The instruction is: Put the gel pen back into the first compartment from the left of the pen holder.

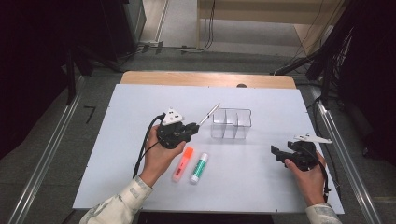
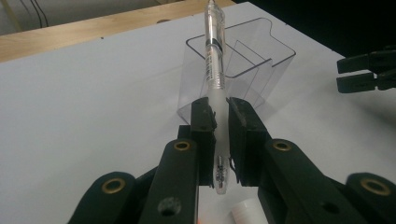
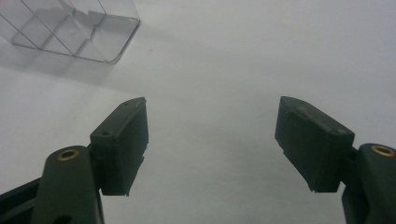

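Observation:
My left gripper is shut on a clear pen, which sticks out past the jaws toward a clear divided organiser box. The pen's far end hangs by the box's near left corner, above the white table. An orange highlighter and a green-and-white glue stick lie side by side just below my left hand. My right gripper is open over bare table, with nothing between its jaws, to the right of the box.
A white sheet covers the table, with a wooden strip along the far edge. Metal rails run along both sides. Cables lie on the floor beyond the table.

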